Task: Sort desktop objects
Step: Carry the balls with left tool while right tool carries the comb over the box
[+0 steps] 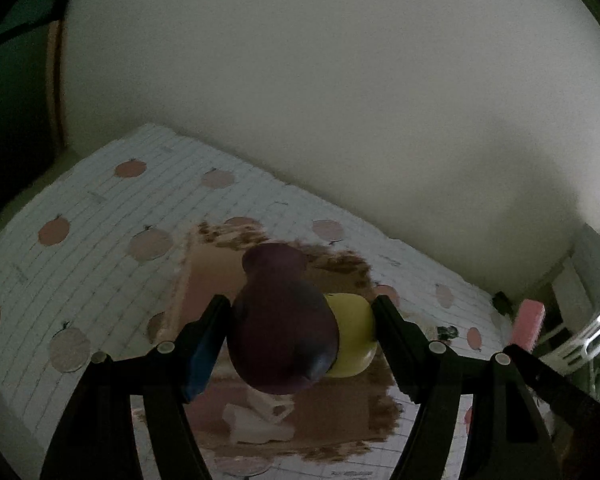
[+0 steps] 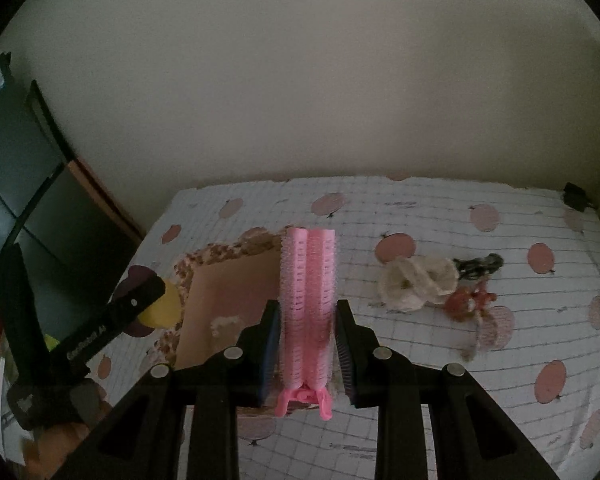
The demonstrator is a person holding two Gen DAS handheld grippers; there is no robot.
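A purple and yellow toy (image 1: 288,328) is pinched by the left hand-held gripper (image 1: 300,336) directly above the box (image 1: 204,280). A pink hair roller clip (image 2: 308,312), its long axis pointing away, is clamped by the right hand-held gripper (image 2: 307,344) just beside the box's right edge; the left is judged nearer.

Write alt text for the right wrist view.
The right gripper holds a pink hair roller between its fingers above a box on a dotted tablecloth. At left, the left gripper carries a purple and yellow toy.
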